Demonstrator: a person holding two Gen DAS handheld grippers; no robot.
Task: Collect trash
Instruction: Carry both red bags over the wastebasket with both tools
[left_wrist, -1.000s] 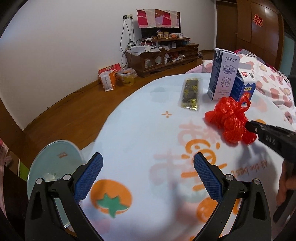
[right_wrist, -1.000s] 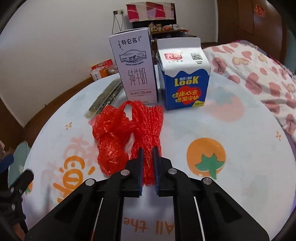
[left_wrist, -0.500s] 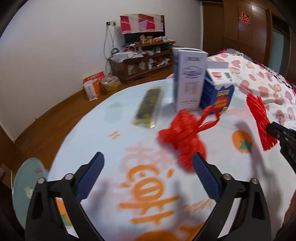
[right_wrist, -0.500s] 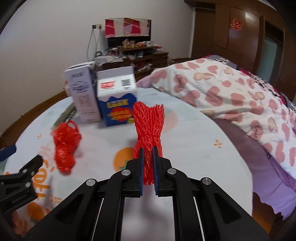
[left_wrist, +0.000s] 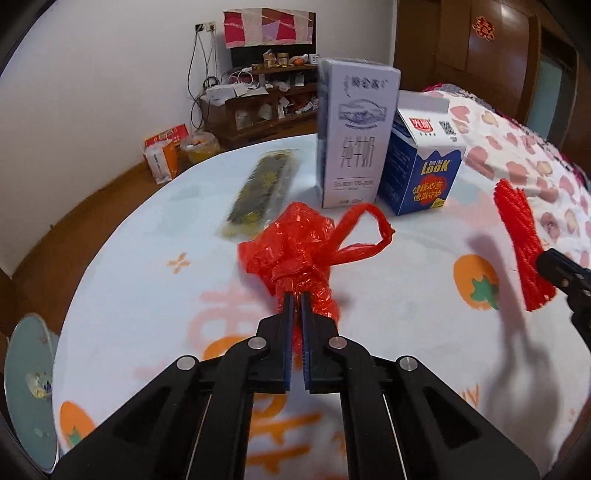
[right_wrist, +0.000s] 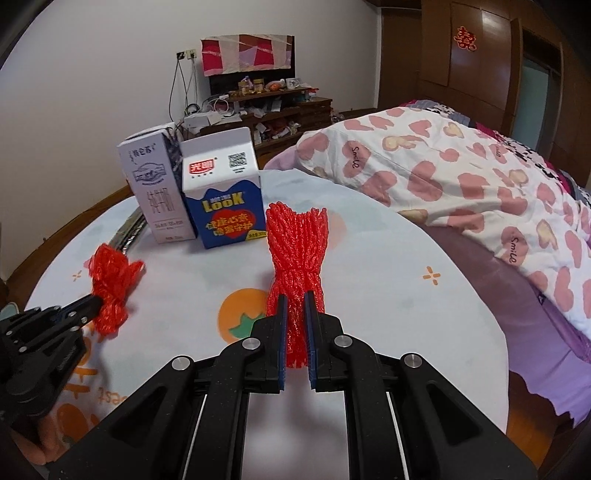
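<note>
Left wrist view: the left gripper (left_wrist: 295, 295) has its jaws pinching the knotted neck of the red plastic bag (left_wrist: 295, 243) near the tabletop's (left_wrist: 399, 306) middle. The right gripper (right_wrist: 295, 299) clamps the red foam net (right_wrist: 297, 251), apparently lifted clear. Lift the bag straight up, steadily, clear of the two milk cartons (left_wrist: 354, 133) toward the far edge; its loop handle could snag.
</note>
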